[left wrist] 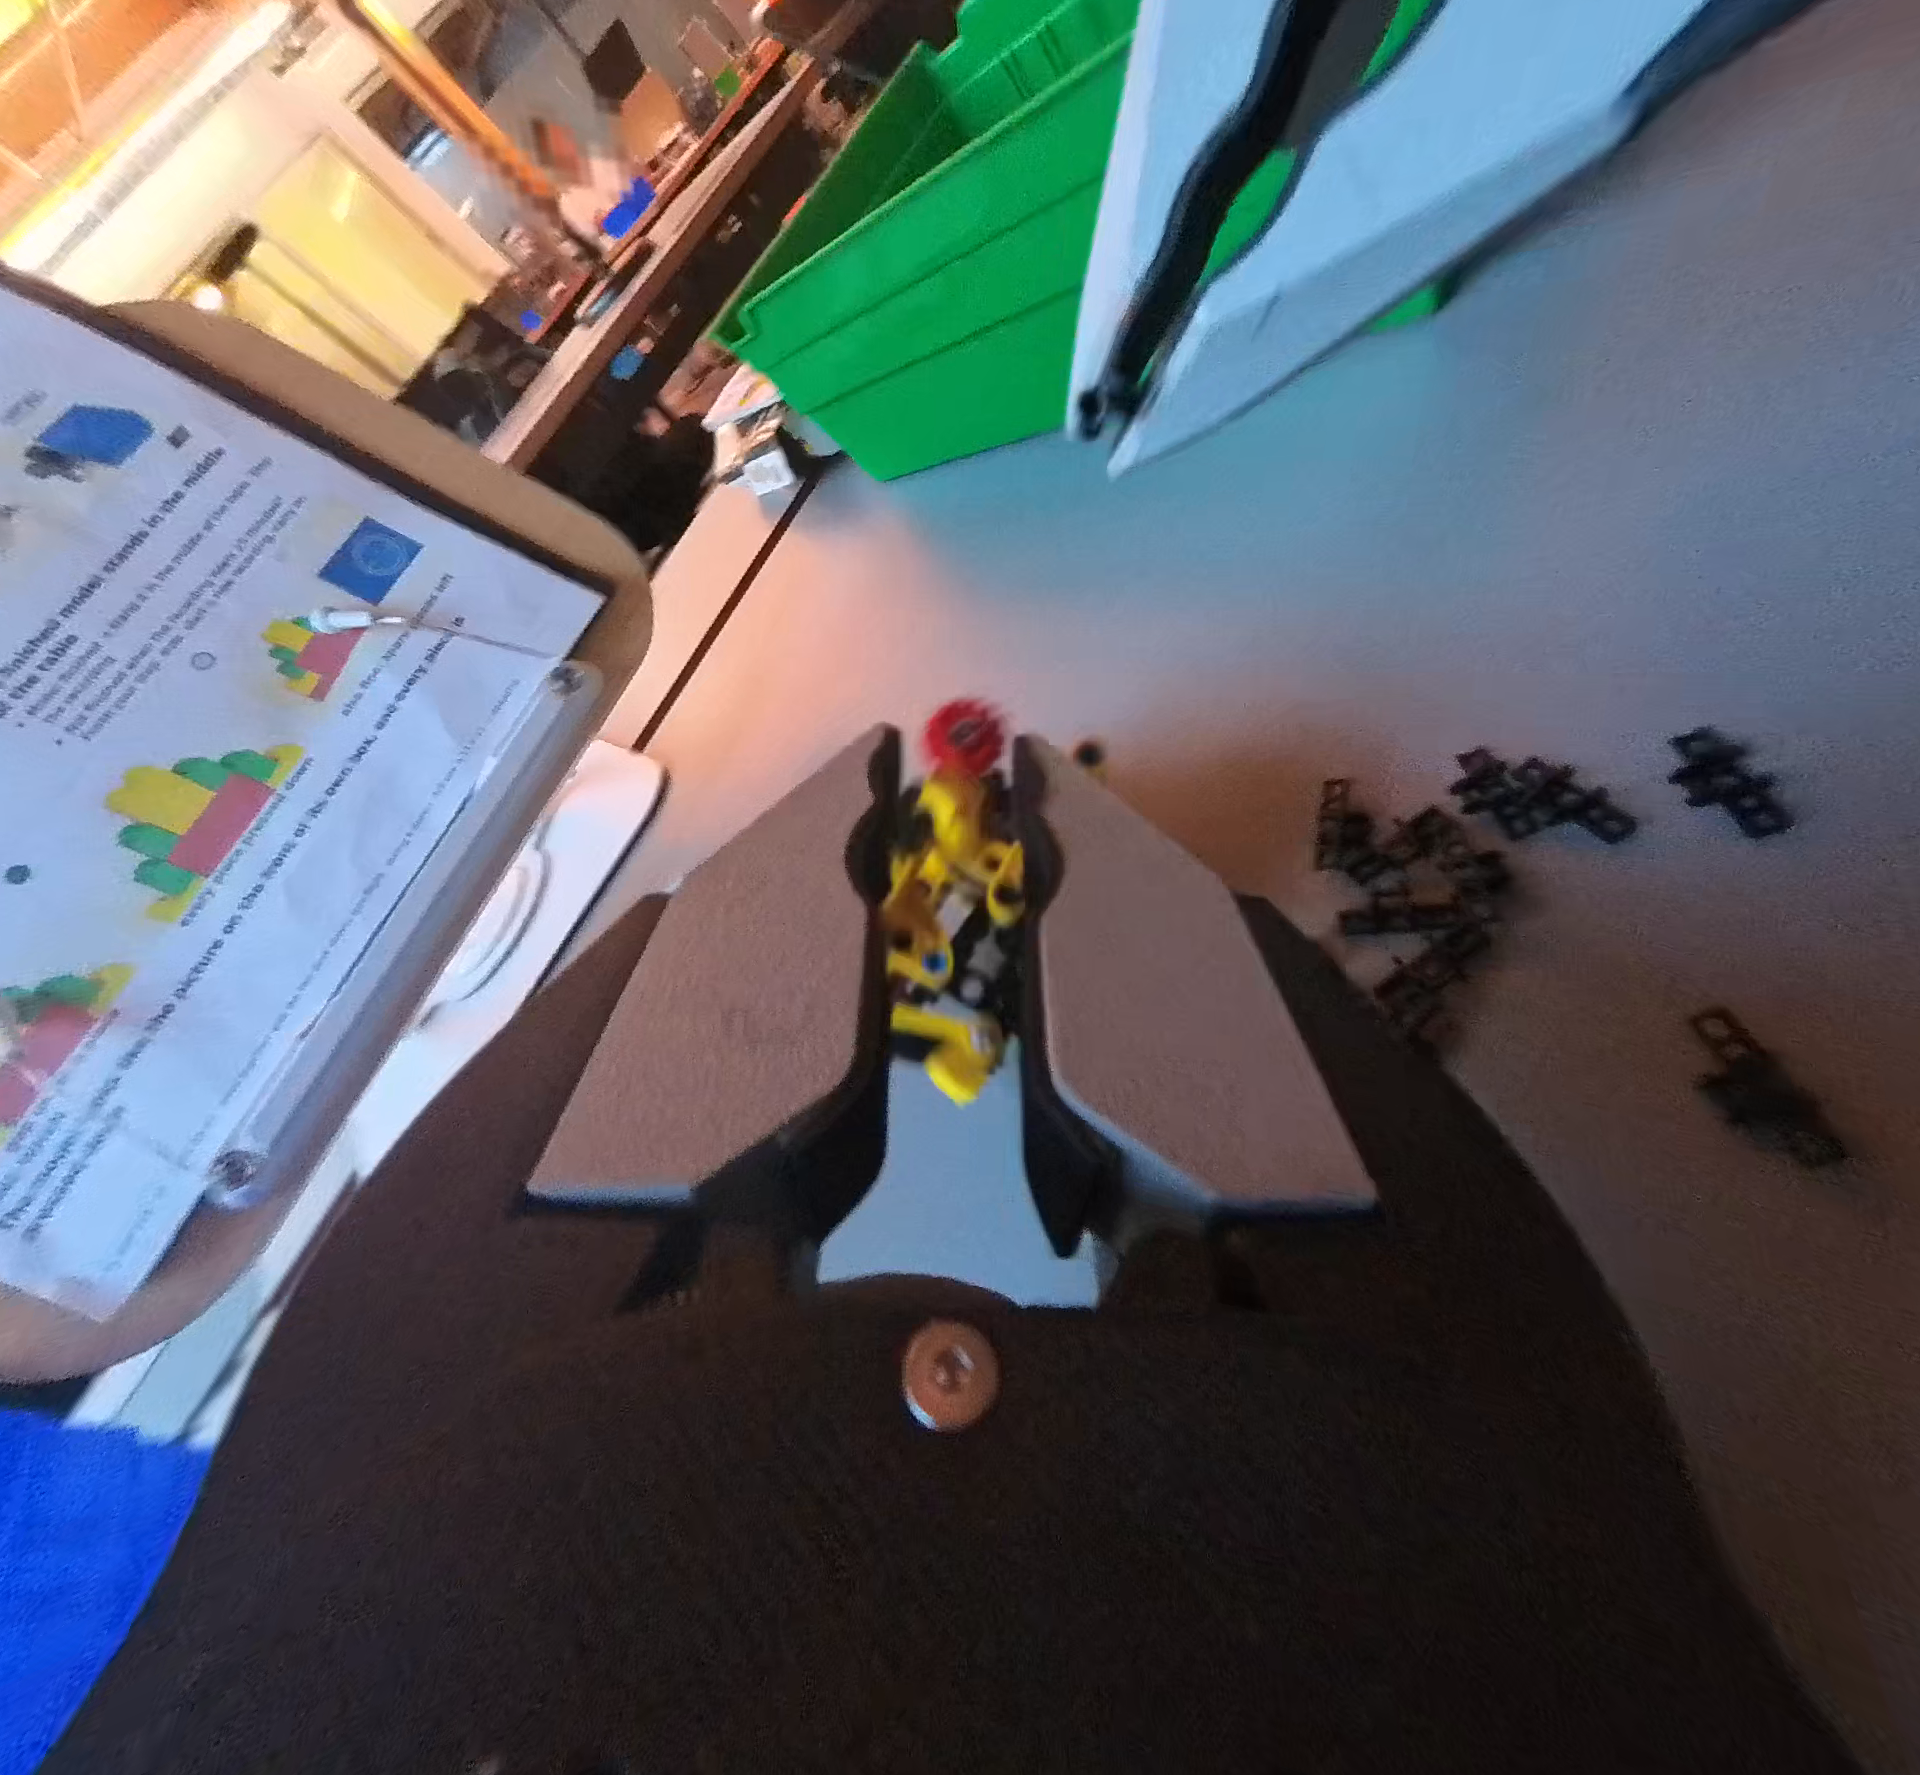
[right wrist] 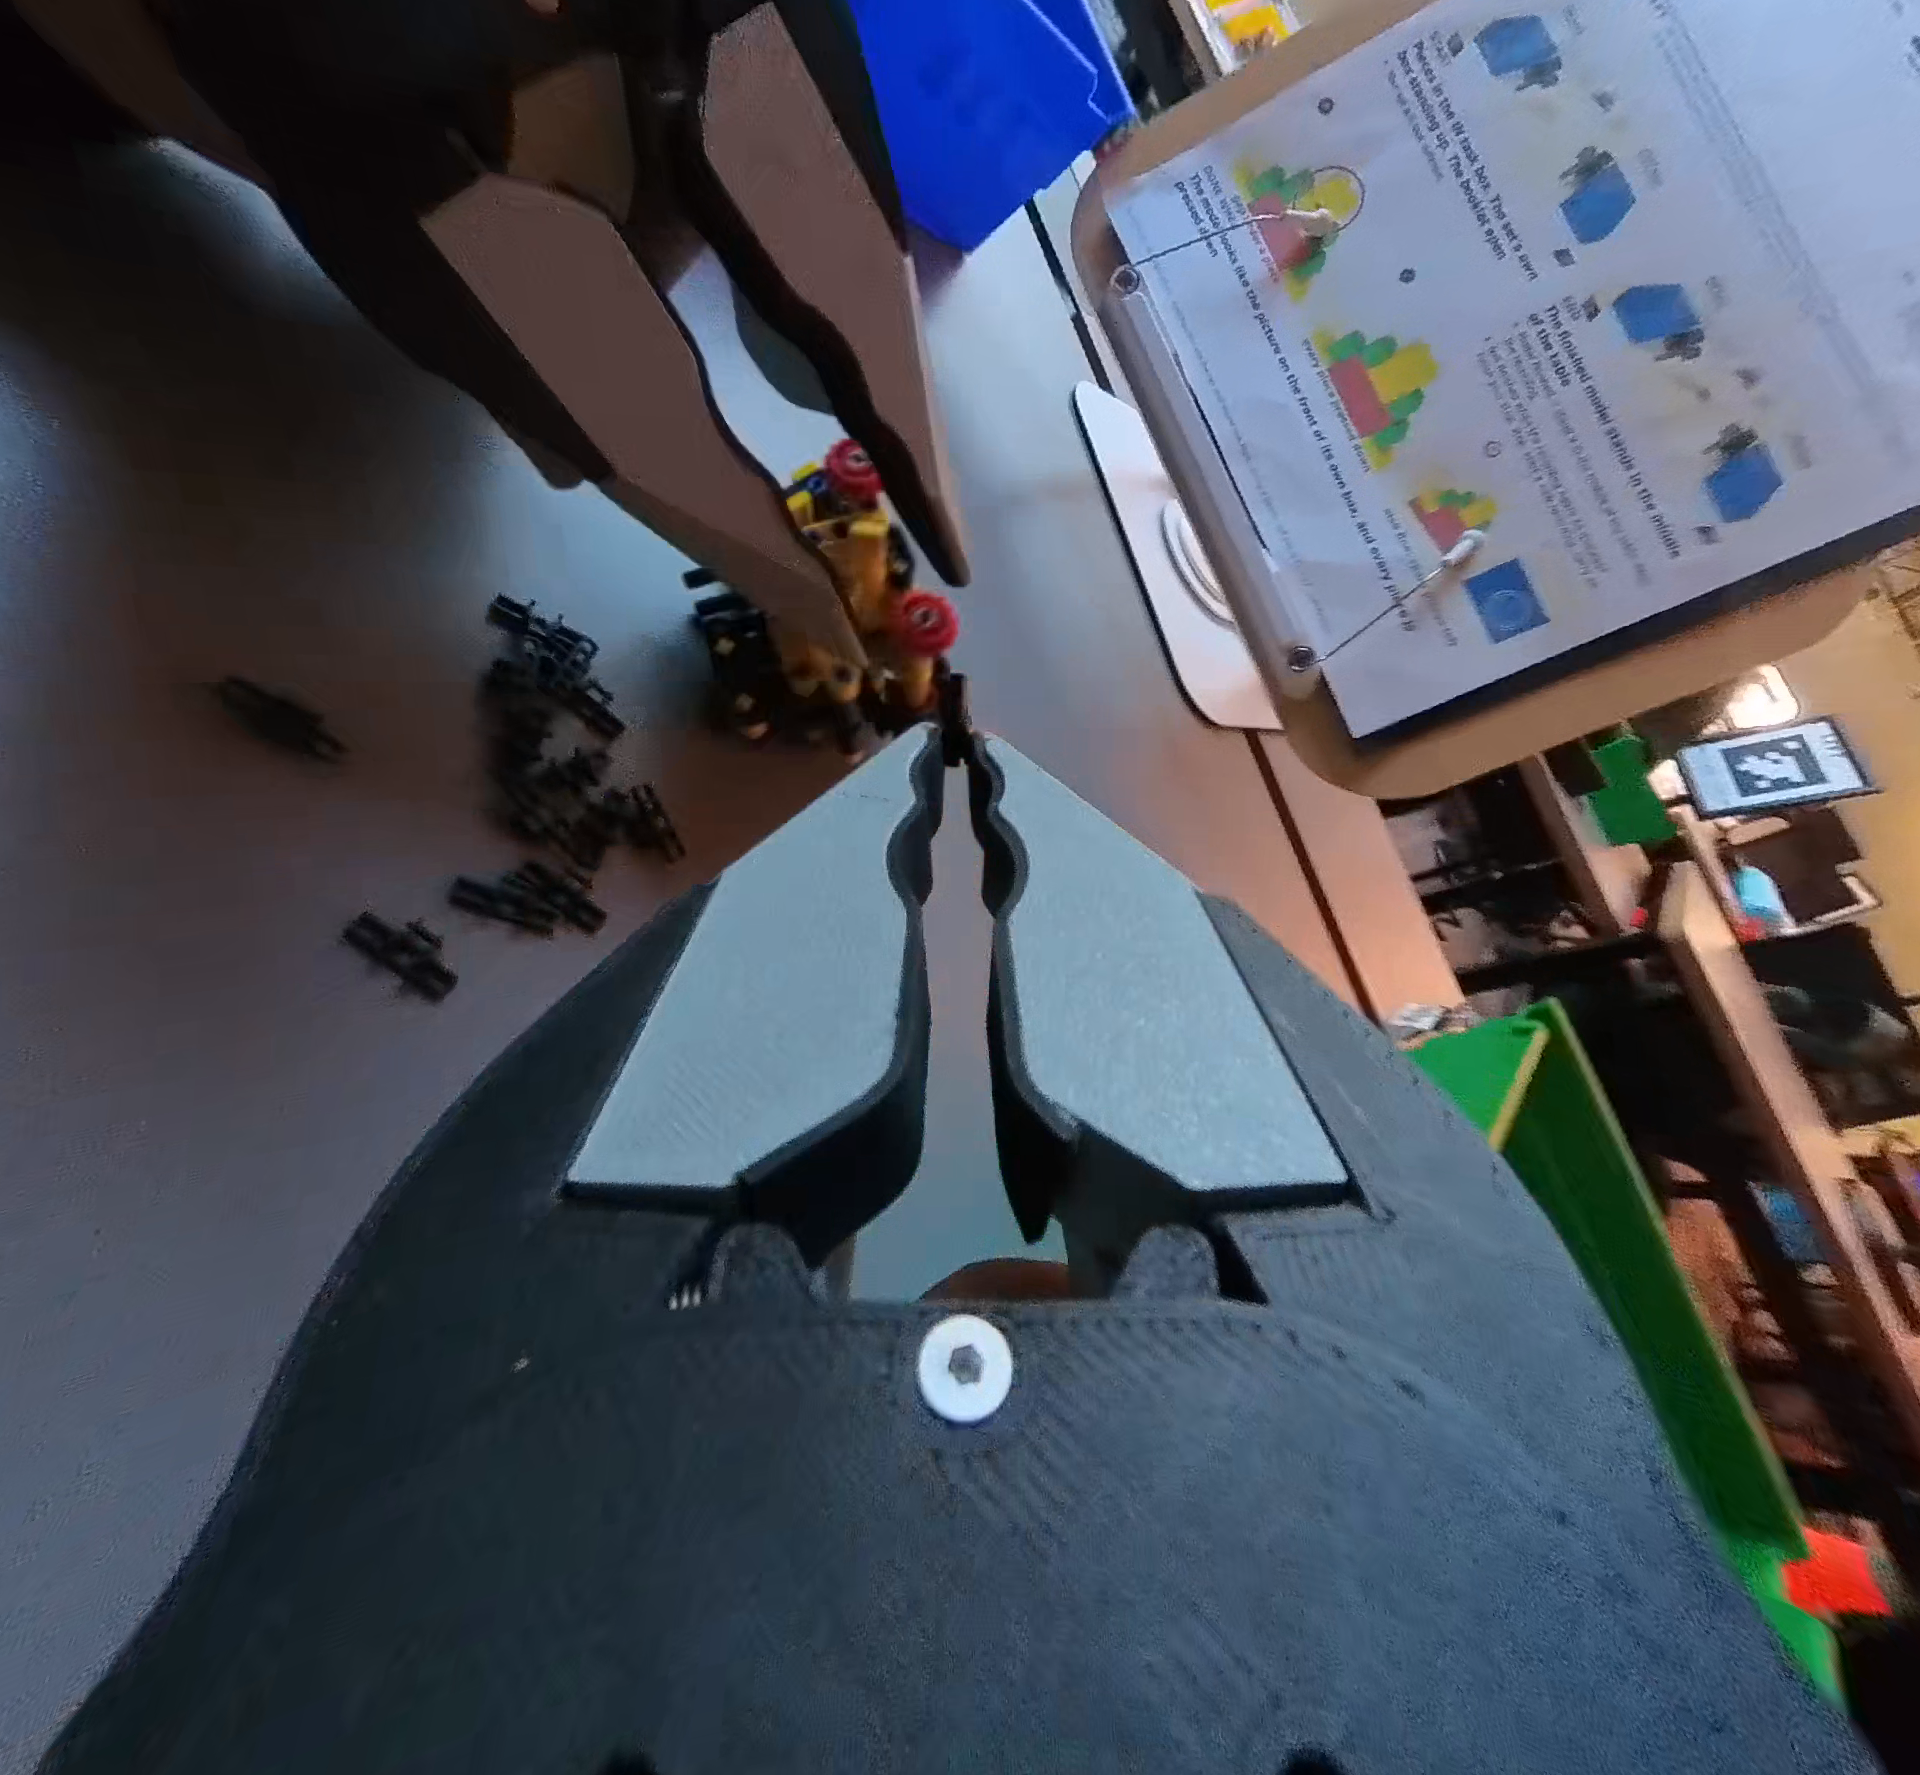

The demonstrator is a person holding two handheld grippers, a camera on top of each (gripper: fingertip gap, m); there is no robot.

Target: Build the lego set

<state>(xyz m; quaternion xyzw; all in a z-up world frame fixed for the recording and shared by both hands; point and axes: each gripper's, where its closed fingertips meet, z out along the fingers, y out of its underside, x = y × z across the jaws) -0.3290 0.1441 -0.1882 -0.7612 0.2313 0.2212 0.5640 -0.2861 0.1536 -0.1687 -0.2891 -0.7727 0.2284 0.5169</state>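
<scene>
Pinching a small black link (right wrist: 951, 717) at its tips, the right gripper (right wrist: 954, 751) is bringing it toward the yellow model (right wrist: 842, 572) just ahead — itself clamped between the left gripper's (left wrist: 951, 769) fingers — so the next move likely calls for fine alignment near the red wheel (right wrist: 923, 622), loose black links (right wrist: 561, 769) lying off to the side.

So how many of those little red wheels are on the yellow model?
2 show: one red wheel at the model's far end, another nearer the right gripper. The left gripper may hide more.
</scene>
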